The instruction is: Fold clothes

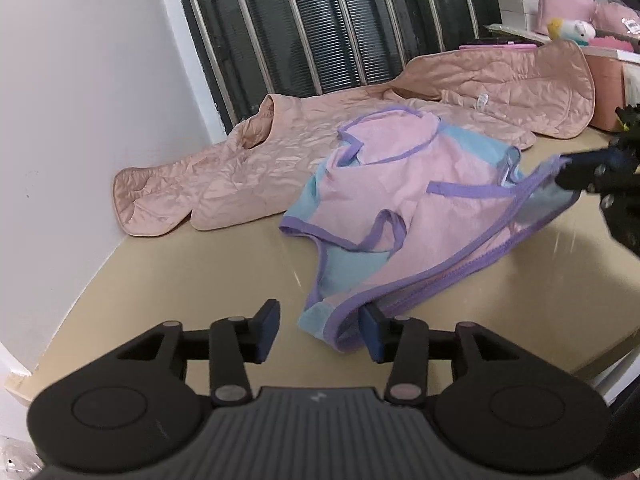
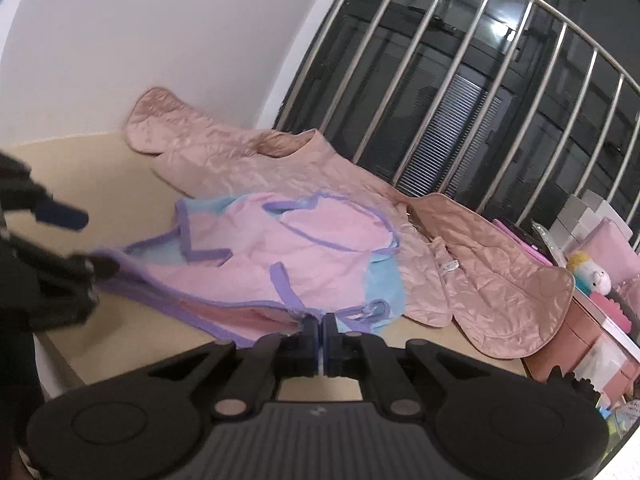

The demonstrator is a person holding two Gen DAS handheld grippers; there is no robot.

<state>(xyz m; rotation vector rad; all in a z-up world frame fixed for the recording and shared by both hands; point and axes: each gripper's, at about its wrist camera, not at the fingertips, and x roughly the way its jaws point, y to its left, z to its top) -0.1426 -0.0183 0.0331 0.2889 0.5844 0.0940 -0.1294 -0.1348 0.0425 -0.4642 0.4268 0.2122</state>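
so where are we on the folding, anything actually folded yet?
Nothing looks folded. The pink-and-blue top lies rumpled on the table, overlapping the spread quilted peach jacket. In hand: right tongs shut on the top's purple hem; left tongs open, hem against one finger. Left: fold the top, then the jacket.

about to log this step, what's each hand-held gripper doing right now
Left hand-held gripper: open, purple hem of the pink and blue garment lying against one finger.
Right hand-held gripper: closed on the same garment's hem.
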